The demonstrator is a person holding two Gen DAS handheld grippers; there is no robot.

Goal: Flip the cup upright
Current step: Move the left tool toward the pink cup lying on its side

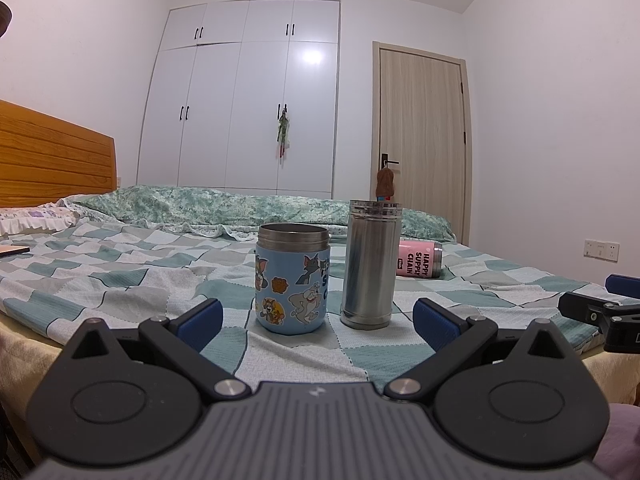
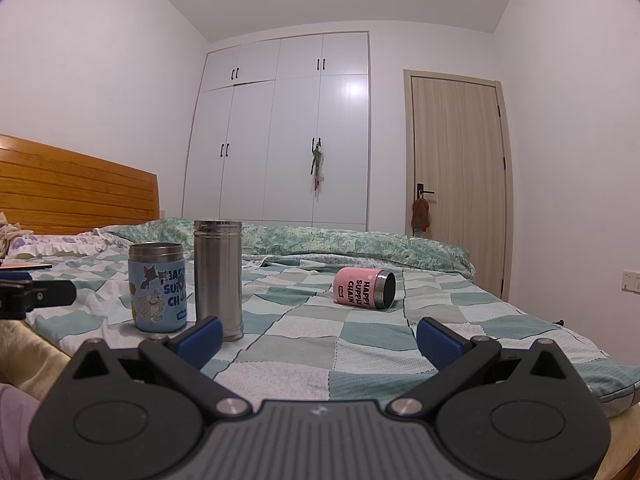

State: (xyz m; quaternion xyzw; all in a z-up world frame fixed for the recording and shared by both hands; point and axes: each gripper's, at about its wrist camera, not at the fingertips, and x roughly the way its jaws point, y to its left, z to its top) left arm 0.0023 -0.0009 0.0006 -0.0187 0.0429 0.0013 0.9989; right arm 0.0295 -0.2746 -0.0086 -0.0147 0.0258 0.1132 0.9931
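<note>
Pink against the checked bedspread point(image 2: 304, 344), the pink cup point(image 2: 362, 289) lies on its side at about one o'clock from our right gripper point(image 2: 319, 338), its steel mouth turned to the right and its lettering running sideways. Our right claw is spread wide with nothing between its blue pads, well short of the cup. Our left gripper point(image 1: 318, 320) is likewise released and empty, facing the blue cartoon cup point(image 1: 292, 280) at eleven o'clock and the steel flask point(image 1: 372, 262) at one o'clock, both standing upright and just beside each other; from there the pink cup peeks out behind the flask. We judge the flip not yet begun. The risks look plain to us: a round cup on soft bedding may roll away if a pad nudges it before closing, and once stood up it may topple on the yielding, wrinkled cloth. A wide swing leftward could also knock the tall flask over.
</note>
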